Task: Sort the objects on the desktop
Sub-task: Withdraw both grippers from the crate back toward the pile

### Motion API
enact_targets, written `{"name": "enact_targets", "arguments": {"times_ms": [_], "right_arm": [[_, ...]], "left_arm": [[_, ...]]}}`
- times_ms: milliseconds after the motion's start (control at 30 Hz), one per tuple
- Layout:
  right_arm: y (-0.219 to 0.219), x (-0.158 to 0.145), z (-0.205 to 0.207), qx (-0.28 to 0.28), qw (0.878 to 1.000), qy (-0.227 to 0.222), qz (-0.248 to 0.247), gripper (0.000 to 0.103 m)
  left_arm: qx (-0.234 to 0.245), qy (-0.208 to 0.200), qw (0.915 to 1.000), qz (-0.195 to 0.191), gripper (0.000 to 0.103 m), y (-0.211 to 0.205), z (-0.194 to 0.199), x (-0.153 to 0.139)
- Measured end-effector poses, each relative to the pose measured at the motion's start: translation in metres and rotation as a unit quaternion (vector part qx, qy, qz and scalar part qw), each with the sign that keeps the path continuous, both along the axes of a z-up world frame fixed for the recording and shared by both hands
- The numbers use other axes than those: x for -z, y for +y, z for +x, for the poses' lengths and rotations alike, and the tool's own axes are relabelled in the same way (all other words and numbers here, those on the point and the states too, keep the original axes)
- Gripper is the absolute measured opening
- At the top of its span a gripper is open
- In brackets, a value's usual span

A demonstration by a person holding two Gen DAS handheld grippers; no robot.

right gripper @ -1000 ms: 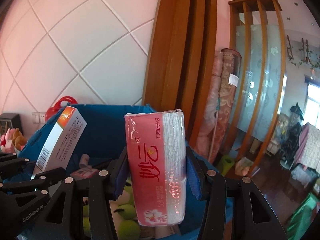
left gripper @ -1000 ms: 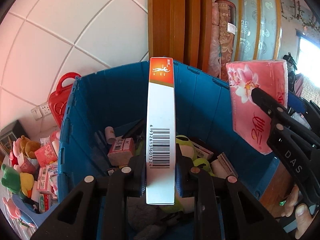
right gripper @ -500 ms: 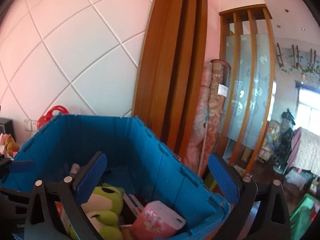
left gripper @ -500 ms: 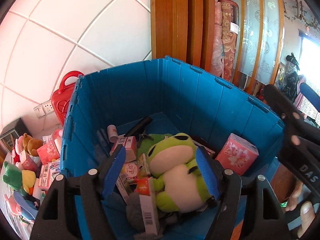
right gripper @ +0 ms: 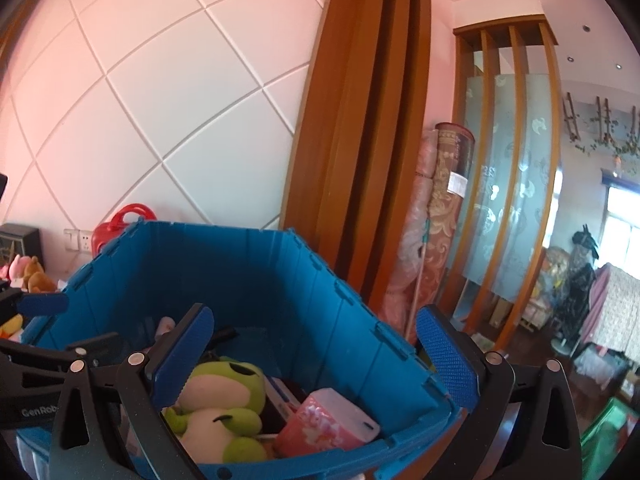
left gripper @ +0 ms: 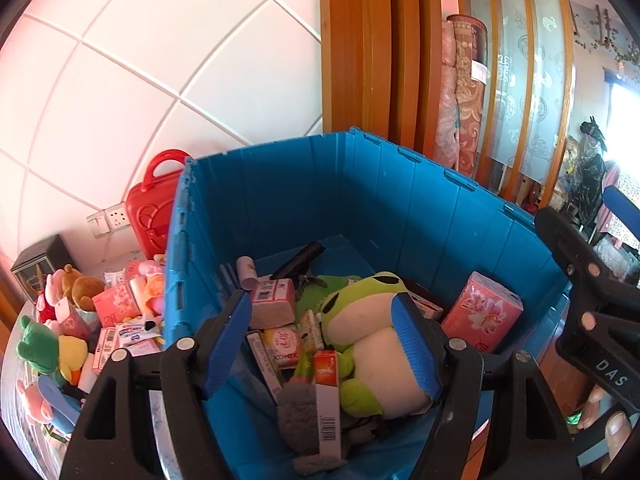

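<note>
Both grippers hover above a blue crate (left gripper: 400,208), fingers spread apart and empty. Left gripper (left gripper: 320,344); right gripper (right gripper: 316,356). Inside lie a pink tissue pack (left gripper: 482,316), an orange-topped box (left gripper: 328,396) and a green frog plush (left gripper: 368,320).

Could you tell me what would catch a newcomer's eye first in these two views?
The big blue crate fills the middle of both views, with a green frog plush lying on the jumble inside it. A pink flowered tissue pack leans in the crate's right corner. Outside, to the crate's left, a heap of small toys and packets sits before a red case by the wall.
</note>
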State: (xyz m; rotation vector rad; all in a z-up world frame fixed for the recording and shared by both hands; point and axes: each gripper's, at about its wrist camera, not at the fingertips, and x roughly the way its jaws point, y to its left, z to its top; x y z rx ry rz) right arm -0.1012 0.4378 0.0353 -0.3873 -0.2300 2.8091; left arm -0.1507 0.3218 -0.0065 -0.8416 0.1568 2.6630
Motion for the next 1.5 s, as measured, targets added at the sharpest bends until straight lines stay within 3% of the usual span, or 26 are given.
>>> {"name": "enact_targets", "arguments": {"times_ms": [467,1033,1267,1500], "right_arm": [[-0.048,-0.001,0.004,-0.049,0.999,-0.002,-0.004,0.103],[-0.223,-0.001,-0.014,-0.185,0.982,-0.015,0.032,0.103],[-0.293,0.012,-0.019,-0.226,0.973,-0.033,0.046,0.103],[-0.341,0.061,-0.048,-0.267,0.957,-0.114,0.012,0.103]], "left_arm": [[-0.038,0.026,0.9988,0.015,0.072,-0.059,0.017,-0.008],[-0.141,0.0,0.9899,0.003,0.072,-0.229,0.019,0.024],[-0.17,-0.034,0.9846,-0.025,0.072,-0.303,0.011,0.066],[-0.199,-0.11,0.9732,-0.033,0.072,-0.361,0.004,0.141]]}}
